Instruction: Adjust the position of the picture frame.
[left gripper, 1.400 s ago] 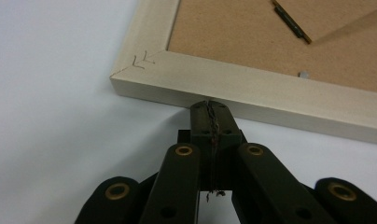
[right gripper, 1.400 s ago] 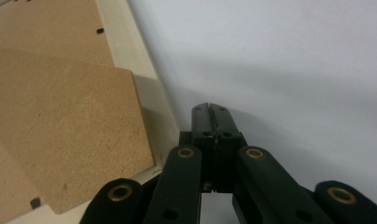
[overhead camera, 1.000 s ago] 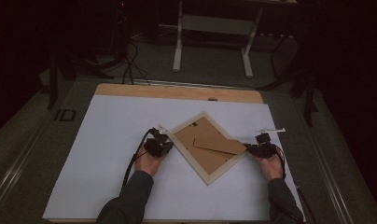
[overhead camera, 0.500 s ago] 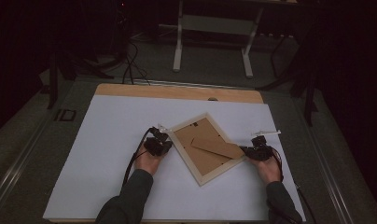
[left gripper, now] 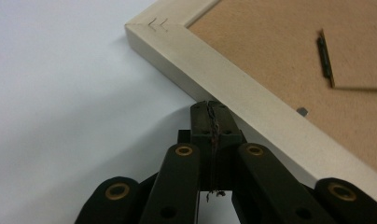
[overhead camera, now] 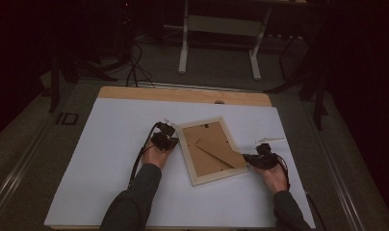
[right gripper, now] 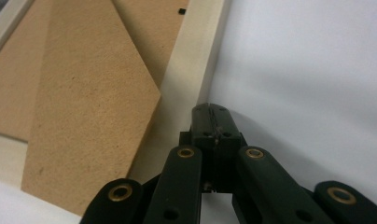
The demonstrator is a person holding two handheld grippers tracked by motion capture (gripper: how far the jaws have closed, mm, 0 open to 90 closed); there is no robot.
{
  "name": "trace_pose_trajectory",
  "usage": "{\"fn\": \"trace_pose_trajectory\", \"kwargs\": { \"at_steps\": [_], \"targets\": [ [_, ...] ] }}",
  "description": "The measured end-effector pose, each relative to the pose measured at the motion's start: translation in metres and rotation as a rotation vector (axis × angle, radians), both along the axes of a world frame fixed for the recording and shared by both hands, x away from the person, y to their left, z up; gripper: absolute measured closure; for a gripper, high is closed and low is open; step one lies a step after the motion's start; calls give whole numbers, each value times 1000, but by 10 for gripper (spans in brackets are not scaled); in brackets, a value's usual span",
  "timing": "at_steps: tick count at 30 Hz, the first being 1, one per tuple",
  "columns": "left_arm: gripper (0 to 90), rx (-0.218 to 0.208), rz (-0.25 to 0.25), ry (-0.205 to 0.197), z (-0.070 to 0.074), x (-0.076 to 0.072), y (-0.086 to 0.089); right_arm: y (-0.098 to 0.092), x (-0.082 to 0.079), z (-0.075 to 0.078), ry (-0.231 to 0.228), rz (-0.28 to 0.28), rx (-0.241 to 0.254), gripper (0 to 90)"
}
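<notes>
In the high view, the picture frame [overhead camera: 211,150] lay face down on the white bench [overhead camera: 106,159] between the left gripper [overhead camera: 170,140] and the right gripper [overhead camera: 248,159].

In the left gripper view, the fingers [left gripper: 212,122] were together, tips against the frame's edge [left gripper: 233,88].

In the right gripper view, the fingers [right gripper: 212,122] were together, touching the frame's side [right gripper: 196,65], beside its stand flap [right gripper: 88,107].

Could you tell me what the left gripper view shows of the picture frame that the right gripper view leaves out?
The left gripper view alone shows a mitred corner of the picture frame with two small staples, and the stand's dark hinge on the backing board. The right gripper view alone shows the pointed free end of the stand lying over the frame's inner edge. Both show pale wood rail, brown backing, the white table cover, and shut jaws with their tips at the frame's outer edge: left gripper, right gripper.
</notes>
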State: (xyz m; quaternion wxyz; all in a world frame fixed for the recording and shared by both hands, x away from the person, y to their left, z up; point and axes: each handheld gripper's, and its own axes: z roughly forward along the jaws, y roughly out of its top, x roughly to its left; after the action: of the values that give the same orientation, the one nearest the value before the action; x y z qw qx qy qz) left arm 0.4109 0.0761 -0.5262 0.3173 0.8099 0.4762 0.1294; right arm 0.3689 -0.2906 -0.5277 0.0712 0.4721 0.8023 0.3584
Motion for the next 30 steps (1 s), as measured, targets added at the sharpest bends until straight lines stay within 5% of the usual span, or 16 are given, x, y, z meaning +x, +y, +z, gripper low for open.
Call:
{"fn": "trace_pose_trajectory", "kwargs": {
  "at_steps": [7,17,30],
  "targets": [
    [900,-13,6,3,-1,-1,8,4,-5,0,-6,16,1,900],
    [900,-68,-85,-57,11,-54,24,14,-11,-1,-13,48,-2,900],
    [900,-121,-210,-111,23,-115,19,37,-17,-2,-21,110,-9,900]
  ]
}}
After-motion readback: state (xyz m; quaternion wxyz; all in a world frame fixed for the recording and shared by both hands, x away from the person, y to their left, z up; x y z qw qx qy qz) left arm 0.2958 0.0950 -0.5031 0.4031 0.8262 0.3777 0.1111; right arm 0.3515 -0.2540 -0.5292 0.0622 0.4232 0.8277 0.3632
